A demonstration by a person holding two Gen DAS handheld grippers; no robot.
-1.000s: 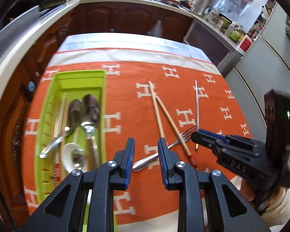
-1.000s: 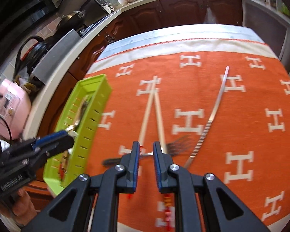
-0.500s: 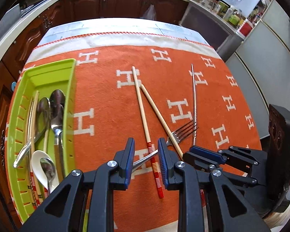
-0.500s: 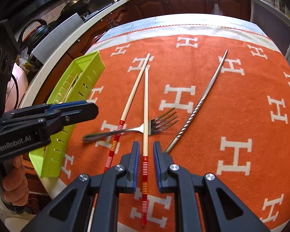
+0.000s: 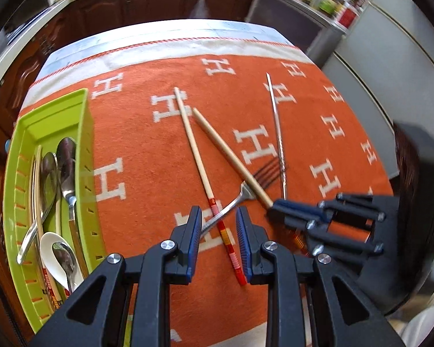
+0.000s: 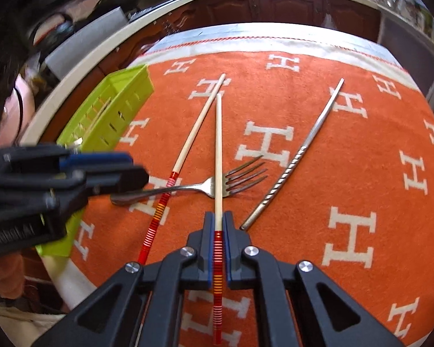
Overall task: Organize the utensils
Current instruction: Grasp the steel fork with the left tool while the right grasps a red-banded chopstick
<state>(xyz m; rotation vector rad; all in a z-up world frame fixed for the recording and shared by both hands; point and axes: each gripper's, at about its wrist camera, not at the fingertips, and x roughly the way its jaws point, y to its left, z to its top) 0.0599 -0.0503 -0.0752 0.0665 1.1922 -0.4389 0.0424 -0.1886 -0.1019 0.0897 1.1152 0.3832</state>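
Note:
Two wooden chopsticks with red-striped ends, a fork and a twisted metal chopstick (image 6: 312,138) lie on the orange cloth. My right gripper (image 6: 218,222) has its jaws closing, and the pads press on one wooden chopstick (image 6: 218,144) near its striped end; that chopstick crosses over the fork (image 6: 199,186). My left gripper (image 5: 219,222) hovers low over the cloth, open, with the fork (image 5: 234,202) handle and the other chopstick (image 5: 199,167) between its fingers, untouched. In the left wrist view the right gripper (image 5: 275,204) sits just to the right.
A lime green tray (image 5: 84,133) at the cloth's left edge holds metal spoons (image 5: 68,173), a white ceramic spoon (image 5: 47,245) and chopsticks. The table's near edge is close below the grippers. A hand (image 6: 3,274) holds the left gripper. Dark cabinets stand behind.
The right gripper's jaws have closed onto the wooden chopstick. Both grippers have sunk toward the cloth, and the left one has come in over the fork handle.

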